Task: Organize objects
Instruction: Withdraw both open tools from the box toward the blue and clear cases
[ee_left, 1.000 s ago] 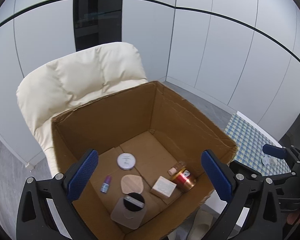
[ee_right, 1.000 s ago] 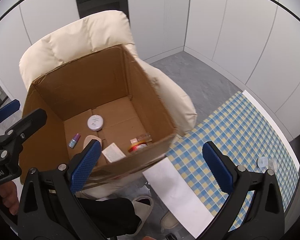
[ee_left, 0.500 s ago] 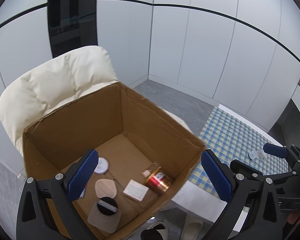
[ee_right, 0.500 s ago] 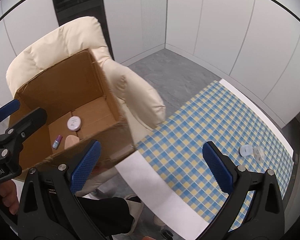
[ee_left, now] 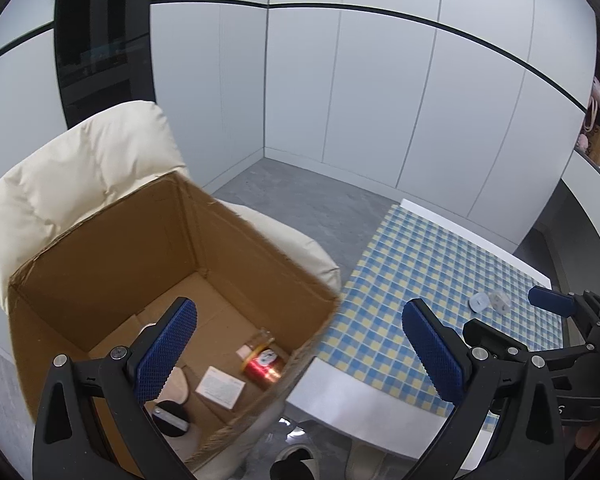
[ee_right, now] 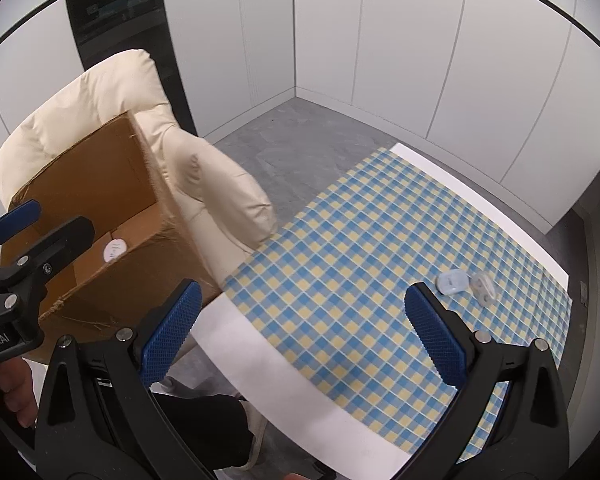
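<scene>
An open cardboard box (ee_left: 100, 264) (ee_right: 100, 184) rests on a cream armchair (ee_left: 80, 168) (ee_right: 100, 96). Inside lie a red-gold tin (ee_left: 262, 368), a white card (ee_left: 219, 386), a black lid (ee_left: 172, 420) and a white round case (ee_right: 115, 249). On the checked tablecloth (ee_right: 360, 260) (ee_left: 420, 280) sit two small clear plastic pieces (ee_right: 466, 284) (ee_left: 490, 302). My left gripper (ee_left: 300, 352) hangs open above the box's near right corner, nothing between its fingers. My right gripper (ee_right: 304, 328) is open and empty over the table's near edge, left of the clear pieces.
White wall panels and grey floor (ee_right: 300, 128) lie behind. The white table edge (ee_right: 284, 380) runs under the right gripper. A person's dark trouser leg (ee_right: 204, 436) and shoes (ee_left: 296, 460) show below. A shelf with pink items (ee_left: 598, 128) stands at far right.
Both grippers have swung right, away from the box and toward the table. The box has slid left in both views and the clear pieces have come nearer. Both stay open.
</scene>
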A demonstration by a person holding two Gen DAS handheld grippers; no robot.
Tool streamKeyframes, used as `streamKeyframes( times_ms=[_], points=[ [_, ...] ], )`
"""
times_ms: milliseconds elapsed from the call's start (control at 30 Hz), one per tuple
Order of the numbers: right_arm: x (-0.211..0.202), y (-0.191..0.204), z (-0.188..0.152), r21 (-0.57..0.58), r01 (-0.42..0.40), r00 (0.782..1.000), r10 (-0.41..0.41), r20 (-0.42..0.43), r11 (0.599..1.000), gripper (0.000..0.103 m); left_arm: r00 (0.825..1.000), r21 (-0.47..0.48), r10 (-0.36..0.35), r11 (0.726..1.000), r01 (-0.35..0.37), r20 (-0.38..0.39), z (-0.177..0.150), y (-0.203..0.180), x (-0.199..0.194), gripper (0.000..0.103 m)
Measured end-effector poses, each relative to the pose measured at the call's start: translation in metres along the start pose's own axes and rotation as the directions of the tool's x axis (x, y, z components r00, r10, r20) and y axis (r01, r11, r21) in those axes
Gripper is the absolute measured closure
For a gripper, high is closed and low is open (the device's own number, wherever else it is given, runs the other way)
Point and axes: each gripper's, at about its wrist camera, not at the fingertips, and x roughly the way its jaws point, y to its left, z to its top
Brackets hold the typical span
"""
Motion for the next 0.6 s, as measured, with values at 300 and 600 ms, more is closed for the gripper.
streamKeyframes(
  times_ms=[300, 600],
  points=[
    [-0.004, -0.036, -0.010, 0.040, 0.044, 0.999, -0.044, -0.002, 0.998, 0.000, 0.999, 0.040, -0.040, 0.998, 0.040, -0.018, 0.001, -0.035, 0.010, 0.001],
    [-0.012, -0.067, -0.021, 0.082, 0.075, 0.997, -0.075, -0.005, 0.994, 0.000, 0.996, 0.079, -0.086, 0.993, 0.088, -0.027, 0.004, -0.070, 0.015, 0.001]
  ],
)
